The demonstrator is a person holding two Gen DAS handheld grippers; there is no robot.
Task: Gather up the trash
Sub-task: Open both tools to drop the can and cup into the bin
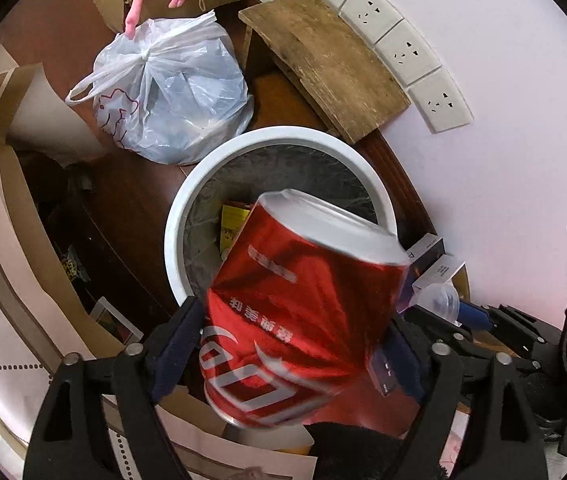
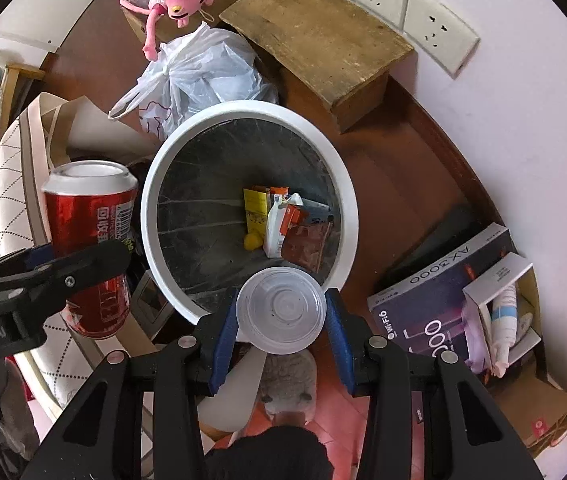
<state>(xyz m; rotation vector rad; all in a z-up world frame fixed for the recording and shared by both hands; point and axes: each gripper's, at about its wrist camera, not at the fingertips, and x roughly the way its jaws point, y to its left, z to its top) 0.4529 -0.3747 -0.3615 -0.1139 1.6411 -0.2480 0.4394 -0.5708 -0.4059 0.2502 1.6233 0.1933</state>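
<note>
**Can and cup poised at the bin, left tongs spread wide**

Left wrist view: your left tongs [image 1: 295, 344] stand wide apart with the red Coca-Cola can [image 1: 303, 304] between them, blurred and tilted over the near rim of the white waste bin [image 1: 275, 136]; the pads no longer seem to press it. The risk, as I judge it, is that the can clips the rim and bounces to the floor beside the tied plastic bag [image 1: 163, 92]. White Chinese characters and part of the Coca-Cola script show on it.

Right wrist view: your right tongs [image 2: 281, 316] grip a clear plastic cup [image 2: 281, 314], just over the bin's near edge; let go here and it may fall outside. Cartons already lie inside. A box [image 2: 439, 304] to the right reads "AX3000" and "Wi-Fi 6".
</note>
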